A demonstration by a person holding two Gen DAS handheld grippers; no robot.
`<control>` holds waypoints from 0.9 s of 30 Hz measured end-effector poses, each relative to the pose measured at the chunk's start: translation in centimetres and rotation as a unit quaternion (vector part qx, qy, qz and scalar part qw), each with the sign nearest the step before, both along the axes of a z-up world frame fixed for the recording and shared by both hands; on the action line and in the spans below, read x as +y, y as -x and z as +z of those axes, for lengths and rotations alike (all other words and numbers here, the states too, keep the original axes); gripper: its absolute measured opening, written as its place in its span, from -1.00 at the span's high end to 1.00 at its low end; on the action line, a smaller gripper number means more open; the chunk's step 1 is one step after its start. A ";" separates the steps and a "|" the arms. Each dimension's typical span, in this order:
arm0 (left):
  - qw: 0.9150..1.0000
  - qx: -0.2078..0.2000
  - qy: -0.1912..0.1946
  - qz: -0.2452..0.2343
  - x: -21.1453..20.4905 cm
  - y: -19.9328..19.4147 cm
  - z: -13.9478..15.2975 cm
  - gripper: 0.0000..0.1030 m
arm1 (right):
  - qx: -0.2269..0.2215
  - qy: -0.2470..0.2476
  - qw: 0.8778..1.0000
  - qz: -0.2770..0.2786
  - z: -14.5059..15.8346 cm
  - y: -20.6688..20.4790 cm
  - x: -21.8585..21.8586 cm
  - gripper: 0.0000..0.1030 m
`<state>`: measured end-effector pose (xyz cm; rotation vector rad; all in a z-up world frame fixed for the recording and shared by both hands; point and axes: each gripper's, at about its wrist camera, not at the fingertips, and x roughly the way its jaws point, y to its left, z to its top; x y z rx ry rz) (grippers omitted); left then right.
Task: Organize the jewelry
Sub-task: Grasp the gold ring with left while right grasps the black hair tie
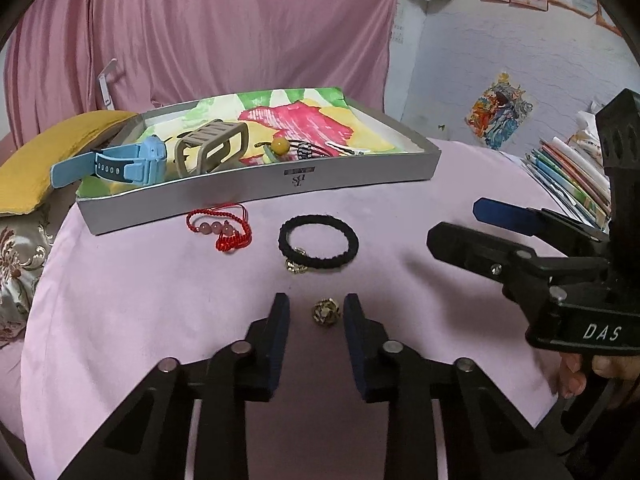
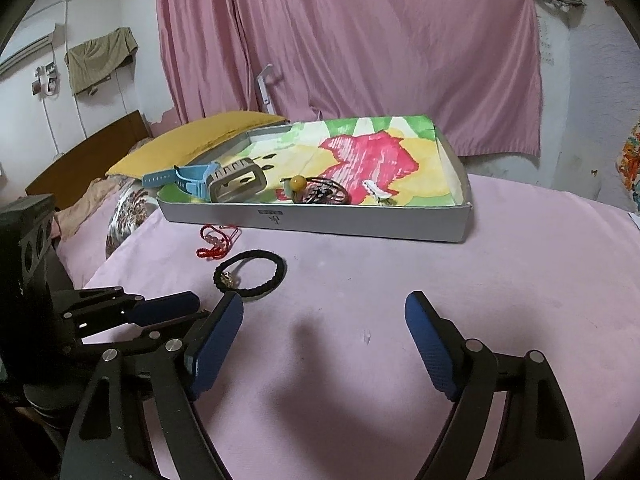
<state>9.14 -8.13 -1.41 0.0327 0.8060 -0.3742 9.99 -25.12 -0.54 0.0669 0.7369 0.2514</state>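
Gold flower charm (image 1: 326, 312) sits btwn my left gripper (image 1: 316, 314) pads, narrow gap, not touching yet. Right gripper (image 2: 324, 338) wide apart, empty. Next: pinch charm, carry to tray (image 1: 256, 188).

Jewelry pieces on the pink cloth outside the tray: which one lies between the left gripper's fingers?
The small gold rose-shaped piece. The black hair tie and red string bracelet lie farther off, nearer the tray.

Matt pink cloth (image 1: 160, 300) under a shiny gold metal ornament (image 1: 326, 311) and fuzzy black hair tie (image 1: 318, 242).
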 end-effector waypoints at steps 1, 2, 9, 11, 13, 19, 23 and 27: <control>1.000 0.000 -0.002 0.000 0.0 -0.1 0.0 0.62 | 0.004 0.000 1.000 0.002 -0.1 -0.3 0.1 -0.44; 1.000 0.000 -0.004 0.000 -0.1 -0.2 0.0 0.70 | 0.008 0.001 1.000 0.004 -0.2 -0.5 0.2 -0.27; 1.000 0.004 0.002 0.010 0.8 -1.0 0.0 0.72 | 0.027 0.003 0.999 0.026 -0.6 -2.0 1.5 -0.03; 1.000 0.005 0.005 0.018 1.4 -1.3 0.0 0.72 | 0.030 0.008 0.999 0.031 -0.5 -2.5 1.9 0.07; 1.000 0.009 0.008 0.028 2.0 -1.7 -0.1 0.72 | 0.044 0.003 0.998 0.040 -0.6 -3.2 2.3 0.15; 0.999 0.013 0.018 0.042 3.2 -2.6 0.0 0.72 | 0.060 0.023 0.996 0.058 -0.9 -4.4 4.0 0.24; 0.999 0.018 0.023 0.044 3.4 -3.2 -0.1 0.72 | 0.068 0.036 0.995 0.063 -1.1 -5.2 4.7 0.36; 0.998 0.022 0.029 0.046 3.7 -3.7 -0.1 0.72 | 0.077 0.047 0.993 0.072 -1.4 -5.9 5.3 0.42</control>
